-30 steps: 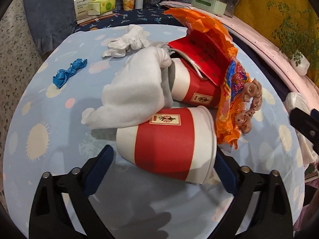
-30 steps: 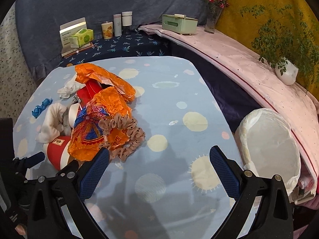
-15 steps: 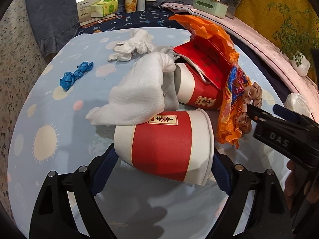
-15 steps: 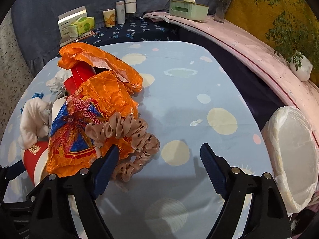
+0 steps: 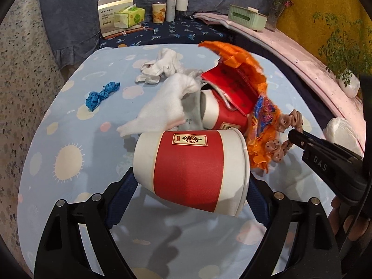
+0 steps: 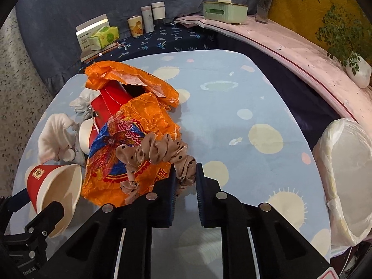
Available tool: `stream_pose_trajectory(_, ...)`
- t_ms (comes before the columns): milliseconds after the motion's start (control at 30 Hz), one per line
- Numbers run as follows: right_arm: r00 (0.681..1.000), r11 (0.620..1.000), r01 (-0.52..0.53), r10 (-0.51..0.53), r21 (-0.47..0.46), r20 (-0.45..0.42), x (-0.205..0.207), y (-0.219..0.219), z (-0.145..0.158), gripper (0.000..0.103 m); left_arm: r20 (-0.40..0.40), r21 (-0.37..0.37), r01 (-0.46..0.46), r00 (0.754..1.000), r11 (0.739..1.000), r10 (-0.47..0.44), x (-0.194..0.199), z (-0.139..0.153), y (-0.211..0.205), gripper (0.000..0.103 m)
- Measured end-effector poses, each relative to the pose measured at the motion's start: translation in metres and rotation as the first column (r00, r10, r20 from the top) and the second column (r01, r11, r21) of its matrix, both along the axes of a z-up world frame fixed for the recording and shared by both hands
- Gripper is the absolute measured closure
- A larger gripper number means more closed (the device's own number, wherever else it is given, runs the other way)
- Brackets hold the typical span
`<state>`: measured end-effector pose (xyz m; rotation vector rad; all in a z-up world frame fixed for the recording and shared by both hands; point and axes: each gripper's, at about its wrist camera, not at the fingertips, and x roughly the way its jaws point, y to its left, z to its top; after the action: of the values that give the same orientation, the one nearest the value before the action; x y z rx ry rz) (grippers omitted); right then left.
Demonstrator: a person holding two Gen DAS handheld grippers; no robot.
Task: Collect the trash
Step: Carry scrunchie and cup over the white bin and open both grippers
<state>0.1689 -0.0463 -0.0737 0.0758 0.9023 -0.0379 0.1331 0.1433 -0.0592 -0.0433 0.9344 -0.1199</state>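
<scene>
My left gripper (image 5: 191,181) is shut on a red-and-white paper cup (image 5: 190,169) lying sideways, lifted a little off the blue table (image 5: 58,158); the cup also shows in the right wrist view (image 6: 55,186). My right gripper (image 6: 185,179) is shut on a beige dotted scrunchie (image 6: 158,151), which lies on an orange plastic bag (image 6: 130,125). A second red cup (image 5: 220,114) and a red carton (image 5: 230,86) lie in the bag's mouth. White socks (image 5: 165,107) drape beside them.
A white-lined trash bin (image 6: 346,181) stands off the table's right edge. A blue ribbon (image 5: 101,94) and a crumpled white cloth (image 5: 160,66) lie at the far left. Boxes, tins and a green case stand on the shelf behind.
My left gripper has lifted the cup slightly. My right gripper moved left to the scrunchie and closed on its end.
</scene>
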Motion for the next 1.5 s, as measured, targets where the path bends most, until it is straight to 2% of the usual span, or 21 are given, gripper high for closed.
stream_pose_trajectory(333,0.995,0.998,0.058,-0.059,0.009,0.080,-0.036,-0.035,0.044,0.090,0.062,-0.029,0.061,0.996,0.998,-0.059,-0.022,0.037,-0.039,0.020)
stream_pose_trajectory(533,0.984,0.991,0.132,-0.130,-0.006,0.124,-0.056,-0.072,0.067,0.090,0.095,-0.040,0.138,0.987,0.990,-0.134,-0.029,0.059,-0.083,0.020)
stream_pose_trajectory(700,0.970,0.979,0.205,-0.204,0.006,0.135,-0.073,-0.112,0.076,0.090,0.121,-0.032,0.222,0.969,0.974,-0.217,-0.031,0.073,-0.134,0.020)
stream_pose_trajectory(1200,0.892,0.901,0.432,-0.432,0.033,0.129,-0.115,-0.241,0.070,0.090,0.139,-0.032,0.450,0.886,0.893,-0.442,-0.032,0.083,-0.279,0.020)
stream_pose_trajectory(1500,0.860,0.867,0.496,-0.499,0.056,0.103,-0.120,-0.287,0.055,0.089,0.110,-0.026,0.499,0.863,0.866,-0.493,-0.020,0.073,-0.330,0.020)
